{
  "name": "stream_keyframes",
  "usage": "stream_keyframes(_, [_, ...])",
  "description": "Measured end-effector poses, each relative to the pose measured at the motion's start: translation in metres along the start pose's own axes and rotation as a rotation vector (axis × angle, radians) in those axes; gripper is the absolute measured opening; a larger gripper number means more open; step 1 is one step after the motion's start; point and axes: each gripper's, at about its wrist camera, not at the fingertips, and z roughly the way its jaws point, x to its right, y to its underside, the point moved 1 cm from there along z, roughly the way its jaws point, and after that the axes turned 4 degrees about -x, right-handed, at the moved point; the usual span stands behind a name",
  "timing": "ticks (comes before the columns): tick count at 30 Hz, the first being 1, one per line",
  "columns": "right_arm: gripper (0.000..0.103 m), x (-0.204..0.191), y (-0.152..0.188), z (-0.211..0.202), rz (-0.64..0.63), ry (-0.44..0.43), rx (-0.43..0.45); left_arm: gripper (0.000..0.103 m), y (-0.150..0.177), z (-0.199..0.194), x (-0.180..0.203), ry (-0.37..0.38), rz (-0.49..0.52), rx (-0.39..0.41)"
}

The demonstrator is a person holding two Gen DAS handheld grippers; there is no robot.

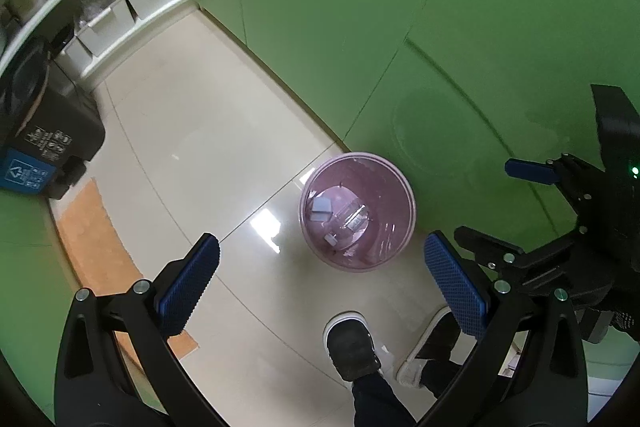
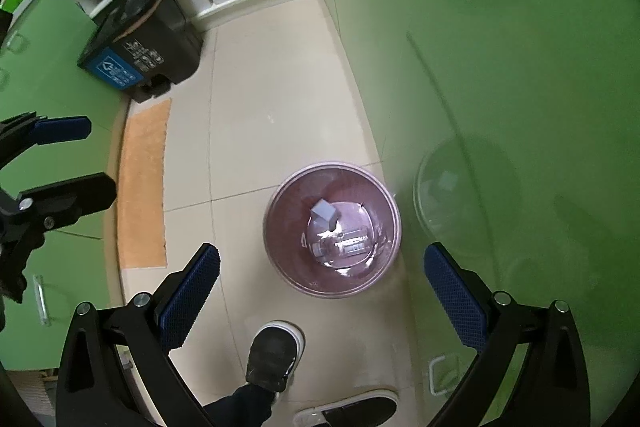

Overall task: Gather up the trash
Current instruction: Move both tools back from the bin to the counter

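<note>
Trash (image 2: 338, 235), a clear bottle and grey box, already lies in the pink bin (image 2: 280, 227) at frame centre; both the left gripper (image 1: 322, 281) and right gripper (image 2: 322, 283) hang with jaws apart and empty, so collection looks nearly done.

The pink bin (image 1: 358, 213) looks like translucent, glossy plastic; the bottle (image 2: 346, 246) inside it is clear plastic; the floor (image 1: 208, 147) is smooth, glossy cream tile that mirrors the lights; the green cabinet fronts (image 1: 440, 7) are sleek and shiny; the orange mat (image 2: 144, 183) is matt and rough; both tongs' pads (image 1: 188, 291) are blue, knobbly rubber on matt black plastic.
</note>
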Motion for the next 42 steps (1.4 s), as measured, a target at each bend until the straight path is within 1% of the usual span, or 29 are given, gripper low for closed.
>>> stream_keyframes(2, [0.098,-0.006,-0.001,-0.018,-0.006,0.006,0.007,0.1,-0.001,-0.018,0.0,-0.004,-0.001,0.009])
stream_keyframes(11, [0.098,-0.05,-0.009,-0.134,-0.037,0.012,0.096,0.1,-0.004,-0.127,0.008,-0.019,-0.011,0.072])
stream_keyframes(16, [0.098,-0.072,-0.009,-0.216,-0.059,0.025,0.185,0.1,-0.009,-0.188,0.018,-0.023,-0.004,0.121])
stream_keyframes(21, [0.098,-0.08,-0.011,-0.293,-0.054,0.038,0.276,0.1,-0.019,-0.251,0.032,-0.03,0.023,0.185])
stream_keyframes(23, [0.098,-0.079,-0.01,-0.314,-0.048,0.043,0.303,0.1,-0.024,-0.278,0.042,-0.031,0.043,0.218])
stream_keyframes(24, [0.098,-0.078,-0.009,-0.332,-0.041,0.048,0.327,0.1,-0.027,-0.29,0.047,-0.026,0.051,0.231])
stream_keyframes(29, [0.098,-0.064,-0.007,-0.391,-0.004,0.084,0.408,0.1,-0.042,-0.335,0.072,0.002,0.088,0.296])
stream_keyframes(32, [0.098,-0.045,-0.003,-0.425,0.037,0.116,0.461,0.1,-0.052,-0.36,0.088,0.018,0.107,0.331])
stream_keyframes(34, [0.098,-0.034,0.0,-0.442,0.061,0.128,0.48,0.1,-0.058,-0.376,0.102,0.021,0.128,0.354])
stream_keyframes(42, [0.098,0.014,0.021,-0.501,0.158,0.206,0.559,0.1,-0.076,-0.41,0.158,0.056,0.209,0.415])
